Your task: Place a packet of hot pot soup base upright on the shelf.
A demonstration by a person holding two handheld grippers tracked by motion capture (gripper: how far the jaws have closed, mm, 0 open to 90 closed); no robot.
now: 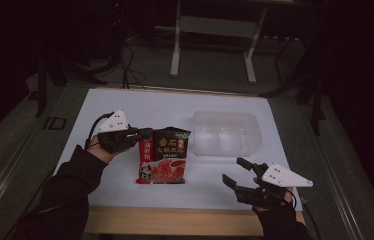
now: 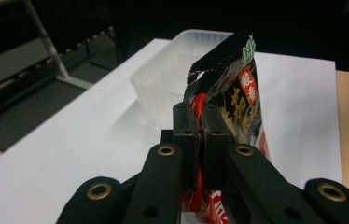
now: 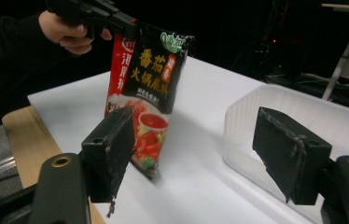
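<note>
Desk (image 1: 125,107): white top sheet over a pale wooden board; the wood shows along the near edge and at one corner in both gripper views.
Room: dark all round; grey floor beyond the desk, loose black cables on it, and a white metal frame stand (image 1: 175,50) behind the far edge.
Container (image 1: 225,131): clear plastic tub, two compartments, nothing inside; sits on the desk toward the far right. Landmark for the rest.
Sauce packet (image 1: 164,156): just left of the container, apart from it. Black and red pouch, hanging upright from its top left corner, lower end at or just above the desk sheet; contact cannot be judged.
Packet print: large yellow Chinese characters on black, white characters down a red side strip, a small red badge and green logo near the top, a picture of red soup with tomato below. Brand not legible to me.
Left claw (image 1: 142,134): left of the container, level with its near wall; clenched on the packet's top edge, jaws pressed onto the foil in the left gripper view.
Right claw (image 1: 237,172): in front of the container, nearer the person; released, jaws wide apart, nothing between them.
</note>
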